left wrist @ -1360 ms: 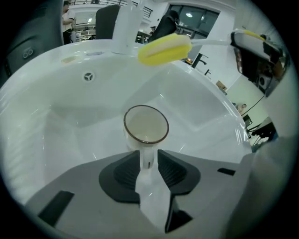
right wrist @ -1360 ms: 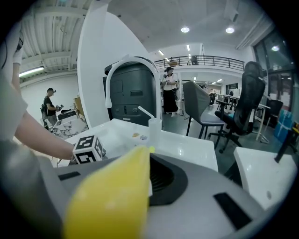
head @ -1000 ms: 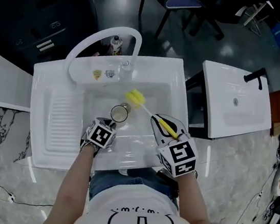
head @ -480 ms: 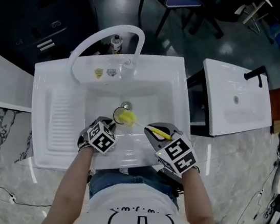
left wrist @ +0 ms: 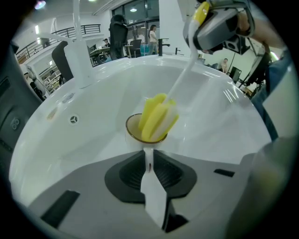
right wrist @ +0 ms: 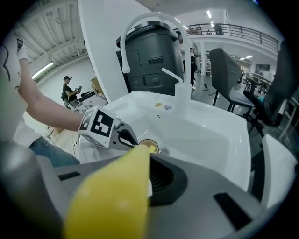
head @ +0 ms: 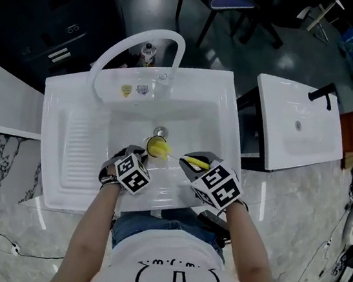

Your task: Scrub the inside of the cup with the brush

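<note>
Cup (left wrist: 132,130) pinched by left gripper (left wrist: 148,158), brush (left wrist: 158,117) clamped in right gripper (right wrist: 149,161), drain (head: 160,131) seemingly behind

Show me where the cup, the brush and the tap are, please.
cup (left wrist: 132,127), left gripper view: inner wall just below the rim.
brush (left wrist: 156,116), left gripper view: yellow head, poking into the cup.
tap (head: 154,33), head view: top of the white arch.

A white sink (head: 226,111) sits in a marble counter (head: 3,165), with a ribbed drainboard (head: 78,146) at its left and a round drain (head: 160,131) in the bowl. A white arched faucet (head: 139,37) rises behind two small stickers (head: 126,89). A small bottle (head: 147,55) stands behind the faucet. To the right lies a second basin (head: 295,131) with a black tap (head: 320,95).
</note>
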Action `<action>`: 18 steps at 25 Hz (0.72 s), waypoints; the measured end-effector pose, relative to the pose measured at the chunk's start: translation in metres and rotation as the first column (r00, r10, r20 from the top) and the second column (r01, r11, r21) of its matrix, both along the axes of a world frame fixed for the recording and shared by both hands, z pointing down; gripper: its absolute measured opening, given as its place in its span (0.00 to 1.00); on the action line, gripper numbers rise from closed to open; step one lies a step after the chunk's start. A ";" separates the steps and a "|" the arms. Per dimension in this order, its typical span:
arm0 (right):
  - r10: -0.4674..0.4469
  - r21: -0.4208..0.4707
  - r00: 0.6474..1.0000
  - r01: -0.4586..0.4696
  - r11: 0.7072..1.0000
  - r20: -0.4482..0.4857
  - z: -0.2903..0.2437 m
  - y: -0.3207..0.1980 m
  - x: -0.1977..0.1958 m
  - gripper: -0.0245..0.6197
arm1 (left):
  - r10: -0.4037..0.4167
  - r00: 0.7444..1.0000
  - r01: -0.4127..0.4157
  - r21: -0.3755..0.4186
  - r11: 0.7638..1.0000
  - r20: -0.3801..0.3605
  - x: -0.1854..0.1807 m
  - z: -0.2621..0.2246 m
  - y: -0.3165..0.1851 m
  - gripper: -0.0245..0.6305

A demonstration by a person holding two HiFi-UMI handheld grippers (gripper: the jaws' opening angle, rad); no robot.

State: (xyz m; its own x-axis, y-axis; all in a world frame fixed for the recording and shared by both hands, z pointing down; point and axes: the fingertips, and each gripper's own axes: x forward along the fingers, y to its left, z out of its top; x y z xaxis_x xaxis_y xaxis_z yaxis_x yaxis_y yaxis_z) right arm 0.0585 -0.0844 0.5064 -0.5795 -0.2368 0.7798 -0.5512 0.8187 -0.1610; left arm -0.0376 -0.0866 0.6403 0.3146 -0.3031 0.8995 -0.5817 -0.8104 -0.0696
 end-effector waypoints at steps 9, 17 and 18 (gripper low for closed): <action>0.008 -0.036 1.000 -0.009 0.999 -0.010 0.037 -0.007 -0.016 0.10 | 0.046 0.998 -0.046 0.006 0.999 0.035 0.004 0.000 0.003 0.14; 0.096 -0.088 0.995 -0.093 0.992 0.026 0.036 -0.007 -0.014 0.10 | 0.052 0.998 -0.052 0.002 0.999 0.045 0.007 0.001 0.006 0.14; 0.111 -0.095 0.993 -0.107 0.990 0.038 0.031 -0.007 -0.013 0.10 | 0.049 0.998 -0.049 0.002 0.999 0.042 0.007 0.001 0.005 0.14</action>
